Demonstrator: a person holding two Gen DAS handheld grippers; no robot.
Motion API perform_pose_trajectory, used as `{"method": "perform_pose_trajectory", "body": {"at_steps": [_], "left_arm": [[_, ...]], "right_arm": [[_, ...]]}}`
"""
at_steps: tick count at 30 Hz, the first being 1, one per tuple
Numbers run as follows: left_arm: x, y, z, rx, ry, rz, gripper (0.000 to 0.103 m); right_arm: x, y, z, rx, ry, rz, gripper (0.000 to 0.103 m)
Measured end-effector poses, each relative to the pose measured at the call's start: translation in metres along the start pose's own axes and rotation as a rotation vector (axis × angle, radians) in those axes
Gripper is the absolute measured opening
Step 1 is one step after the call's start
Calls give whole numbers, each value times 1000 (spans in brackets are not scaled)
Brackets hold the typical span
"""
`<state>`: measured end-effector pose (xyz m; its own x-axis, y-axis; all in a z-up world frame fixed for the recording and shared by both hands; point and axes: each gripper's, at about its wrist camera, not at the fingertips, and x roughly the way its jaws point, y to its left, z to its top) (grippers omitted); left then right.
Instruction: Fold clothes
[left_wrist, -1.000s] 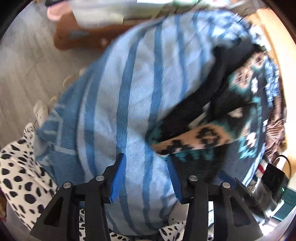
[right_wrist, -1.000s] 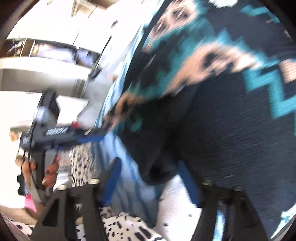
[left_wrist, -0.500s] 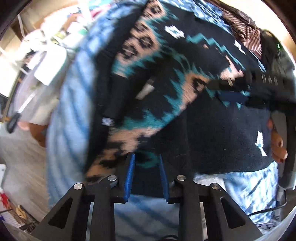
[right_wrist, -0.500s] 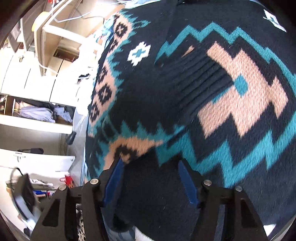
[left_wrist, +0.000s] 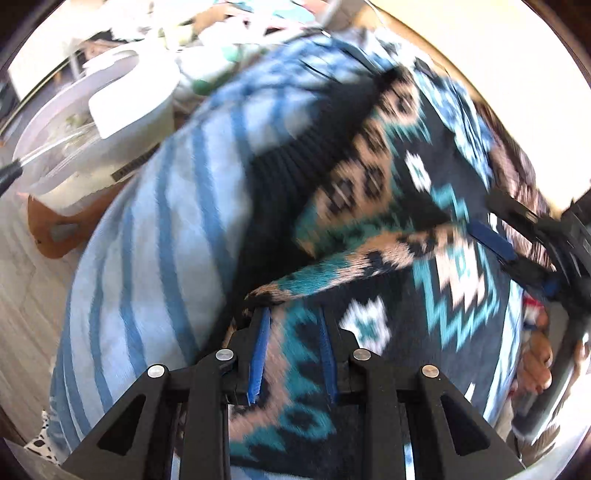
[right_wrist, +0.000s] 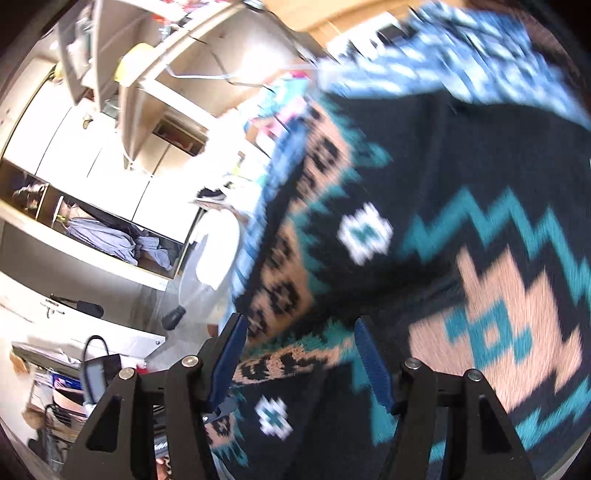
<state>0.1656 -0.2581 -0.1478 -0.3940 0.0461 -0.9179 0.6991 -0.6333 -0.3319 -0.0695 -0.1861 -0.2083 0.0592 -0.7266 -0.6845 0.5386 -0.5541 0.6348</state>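
Left wrist view: 1 patterned sweater (left_wrist: 369, 229) on striped blanket (left_wrist: 155, 221); left gripper (left_wrist: 293, 350) clenched on its edge, right gripper (right_wrist: 299, 354) jaws apart astride fabric. Fold begun, unfinished.

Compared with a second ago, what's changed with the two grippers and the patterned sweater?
The left gripper left the striped blue blanket, moved onto the patterned sweater and narrowed its jaws around a fold; whether the pads pinch it is unclear. The right gripper closed slightly and straddles a sweater edge, its pads apart from it. The sweater stays on the blanket.
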Motion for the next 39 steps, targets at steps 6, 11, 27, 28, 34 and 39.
{"method": "perform_pose_trajectory", "body": {"at_steps": [6,11,27,28,34,39], "left_arm": [[13,26,10,-145,0,-17,28],[12,26,1,-133,-35,-12,29],[-15,-60,-26,245,-158,-130,10],[-11,-65,-25,247,-150,-135,10],[7,-86,4,210,-183,-142,10],[35,-76,50,78,-178,-78,11]], "right_arm": [[-20,19,2,-47,-27,49,73],[-10,13,-37,-83,68,-23,78],[33,-7,-53,-189,42,-408,35],[32,-2,-45,-205,21,-409,35],[13,35,17,-283,-129,-351,43],[-4,30,25,-232,-156,-320,50]]}}
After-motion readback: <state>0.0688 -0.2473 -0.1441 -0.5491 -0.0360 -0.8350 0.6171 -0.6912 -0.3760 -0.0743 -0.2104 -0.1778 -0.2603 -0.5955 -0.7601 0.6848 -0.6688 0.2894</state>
